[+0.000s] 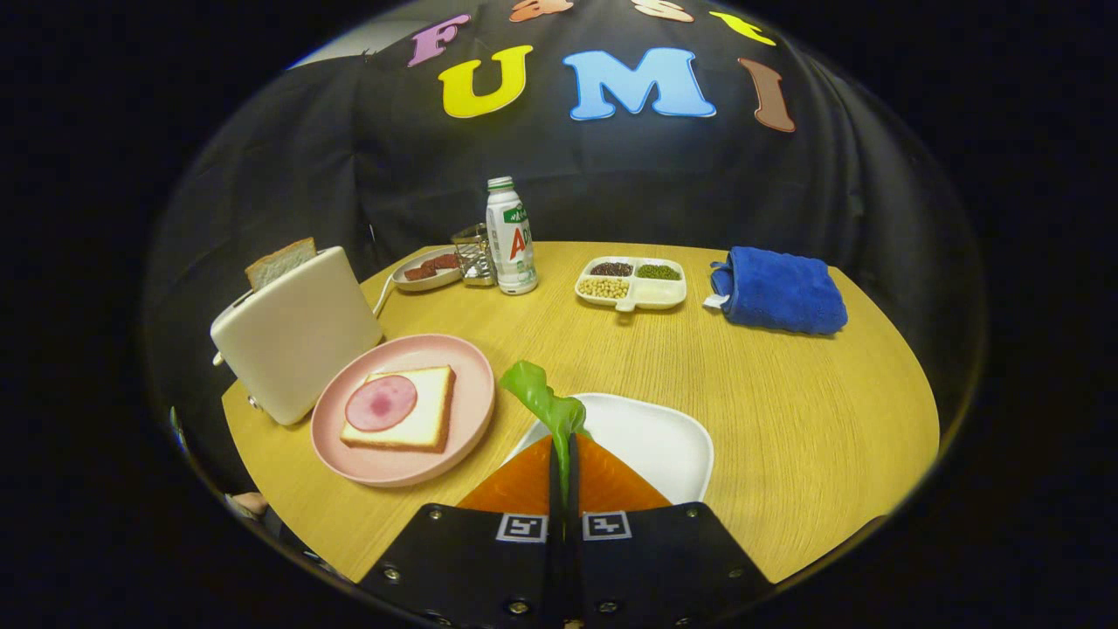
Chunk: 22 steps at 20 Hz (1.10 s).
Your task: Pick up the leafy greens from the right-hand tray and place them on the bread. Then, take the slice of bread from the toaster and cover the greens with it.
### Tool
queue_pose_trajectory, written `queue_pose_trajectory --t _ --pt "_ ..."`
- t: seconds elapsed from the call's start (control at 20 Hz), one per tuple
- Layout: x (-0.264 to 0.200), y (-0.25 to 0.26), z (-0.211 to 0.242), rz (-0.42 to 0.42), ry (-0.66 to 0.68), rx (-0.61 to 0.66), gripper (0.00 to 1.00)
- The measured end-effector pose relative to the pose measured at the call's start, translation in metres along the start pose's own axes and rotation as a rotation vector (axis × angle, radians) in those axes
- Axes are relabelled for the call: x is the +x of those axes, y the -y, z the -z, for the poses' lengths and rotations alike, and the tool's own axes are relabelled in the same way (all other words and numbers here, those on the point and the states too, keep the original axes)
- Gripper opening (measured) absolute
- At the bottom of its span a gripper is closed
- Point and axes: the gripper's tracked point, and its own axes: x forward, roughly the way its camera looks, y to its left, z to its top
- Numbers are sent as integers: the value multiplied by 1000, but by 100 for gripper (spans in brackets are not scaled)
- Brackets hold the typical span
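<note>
On the round wooden surface (786,419), a toaster (297,336) is holding a bread slice (279,260) beside the pink plate (467,411) bearing ham-topped bread (424,411). Above the white tray (664,441), the claw (563,467) is pinching the leafy greens (543,400) near their base: light, limp, easily bruised, glossy, ruffled.

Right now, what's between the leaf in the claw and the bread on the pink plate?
Nothing but bare table and the pink plate rim, in the gripper view.

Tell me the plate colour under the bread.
Pink plate, clearest in gripper view; gripper shut on leafy greens.
</note>
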Motion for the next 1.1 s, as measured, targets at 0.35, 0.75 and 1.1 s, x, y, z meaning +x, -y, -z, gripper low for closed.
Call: queue_pose_trajectory --t 0.35,0.75,1.1 --pt "-20 -38 -62 -66 101 54 1" --pt "-8 -125 -68 -213 119 58 0" --pt "32 -169 -35 -300 63 90 0"
